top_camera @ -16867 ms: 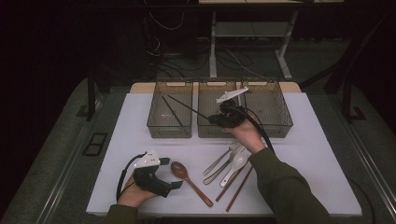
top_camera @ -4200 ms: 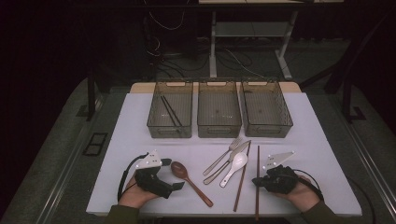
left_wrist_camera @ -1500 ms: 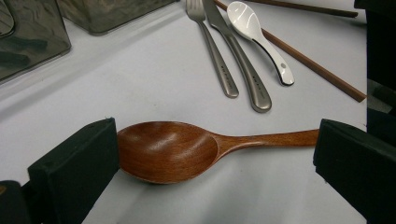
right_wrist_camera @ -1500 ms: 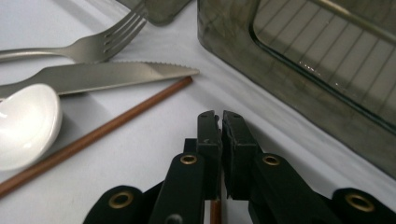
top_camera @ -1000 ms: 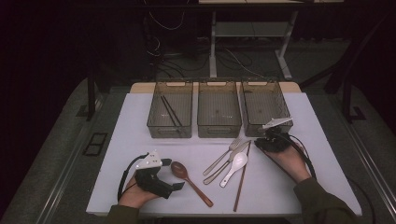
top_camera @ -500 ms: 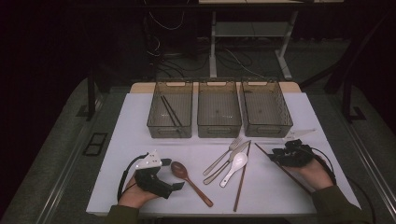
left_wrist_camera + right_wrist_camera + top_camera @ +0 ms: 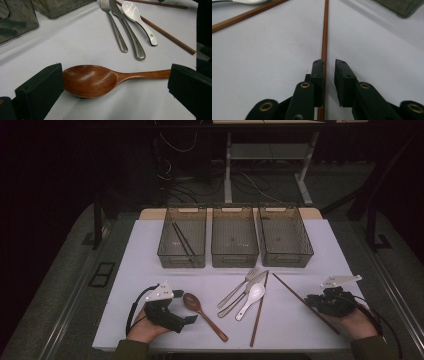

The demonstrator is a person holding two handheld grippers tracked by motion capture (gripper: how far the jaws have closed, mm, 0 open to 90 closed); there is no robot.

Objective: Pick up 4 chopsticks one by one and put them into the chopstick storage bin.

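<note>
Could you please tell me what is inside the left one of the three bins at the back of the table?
The left bin holds a pair of dark chopsticks lying slantwise on its floor. Nothing else shows through its see-through walls.

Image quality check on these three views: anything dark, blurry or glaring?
High view: dim, surroundings nearly black, white table evenly lit, soft. Left gripper view: bright, wooden spoon sharp with a mild sheen, jaws slightly soft. Right gripper view: chopstick blurs toward the top, near jaws sharp; no glare.
</note>
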